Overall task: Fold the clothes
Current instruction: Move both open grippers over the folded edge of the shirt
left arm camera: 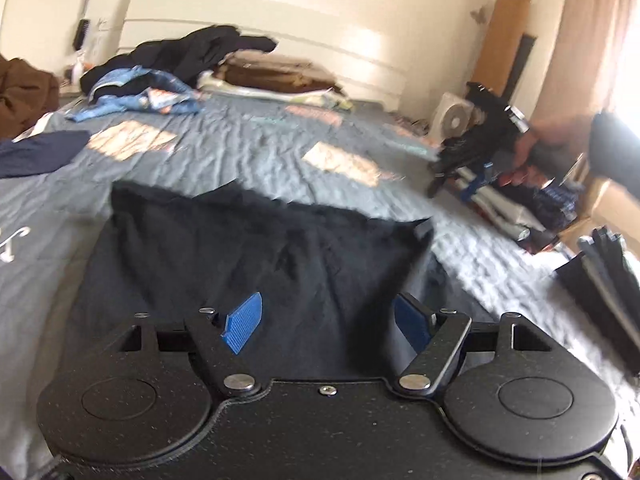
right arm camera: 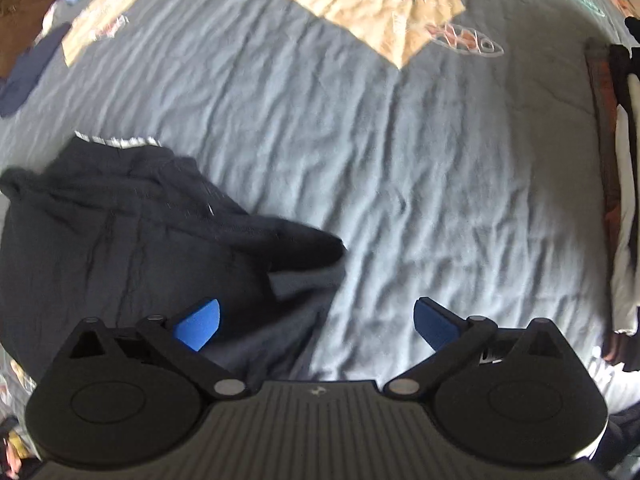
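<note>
Both grippers' jaws wide (empty), dark garment (left arm camera: 256, 248) on bedspread (right arm camera: 400, 160), lettering unreadable.

I see open blue-grey bedspread (right arm camera: 420, 184) ahead of my right gripper (right arm camera: 316, 320), its jaws wide, nothing in its path. The dark garment (right arm camera: 120, 248) blocks the left side. Folded clothes (right arm camera: 616, 168) line the far right edge; a clothes heap (left arm camera: 168, 68) crowds the headboard.

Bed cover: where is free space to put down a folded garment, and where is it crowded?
Free: the wide blue-grey cover between the dark garment and the stacked clothes. Crowded: near the headboard, with the clothes pile.
</note>
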The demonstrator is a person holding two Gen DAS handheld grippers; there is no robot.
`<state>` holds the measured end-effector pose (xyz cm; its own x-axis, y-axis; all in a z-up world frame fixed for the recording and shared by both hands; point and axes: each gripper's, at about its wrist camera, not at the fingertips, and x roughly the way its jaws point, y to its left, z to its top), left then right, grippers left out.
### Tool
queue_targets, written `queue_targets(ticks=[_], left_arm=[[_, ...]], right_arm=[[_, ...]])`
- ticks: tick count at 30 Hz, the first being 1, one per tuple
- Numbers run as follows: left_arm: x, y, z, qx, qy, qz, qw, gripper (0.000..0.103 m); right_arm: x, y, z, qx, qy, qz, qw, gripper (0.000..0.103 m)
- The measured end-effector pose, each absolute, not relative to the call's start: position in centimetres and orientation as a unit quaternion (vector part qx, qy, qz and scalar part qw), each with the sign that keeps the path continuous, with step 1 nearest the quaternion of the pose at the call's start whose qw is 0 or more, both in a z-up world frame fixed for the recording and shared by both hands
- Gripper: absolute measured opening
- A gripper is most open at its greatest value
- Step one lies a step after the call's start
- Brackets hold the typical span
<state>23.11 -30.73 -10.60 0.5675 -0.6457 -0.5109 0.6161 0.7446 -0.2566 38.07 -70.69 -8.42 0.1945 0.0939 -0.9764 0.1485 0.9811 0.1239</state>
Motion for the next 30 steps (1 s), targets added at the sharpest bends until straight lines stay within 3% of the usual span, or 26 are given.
queue_targets(ticks=[5,10,13,18,25,30], left_arm=[[22.2,-31.4,-10.5,-0.018,0.293,-0.364,0.884,0.072],[21.6,-31.5,-10.6,-0.018,0.293,-0.37,0.881,0.072],[21.1,-31.6,-10.6,-0.011,0.291,-0.368,0.883,0.072],[20.5,-31.1,-10.5,-0.021,0.282,-0.348,0.894,0.072],[19.6,-30.1,-10.8,0.006,0.253,-0.309,0.917,0.072],[21.4,-27.4,-11.1,0.014,0.256,-0.263,0.93,0.062]], right_arm=[[33.4,-69.1,-6.6,0.157,0.537,-0.014,0.829,0.103],[22.5,-66.5,-6.2,0.212,0.436,-0.024,0.875,0.103],[16.0,-63.9,-7.6,0.188,0.397,-0.053,0.897,0.103],[9.6,-61.6,-9.9,0.159,0.362,-0.074,0.915,0.103],[8.0,-61.6,-11.7,0.158,0.337,-0.083,0.924,0.1],[7.4,-60.3,-12.1,0.149,0.324,-0.064,0.932,0.1]])
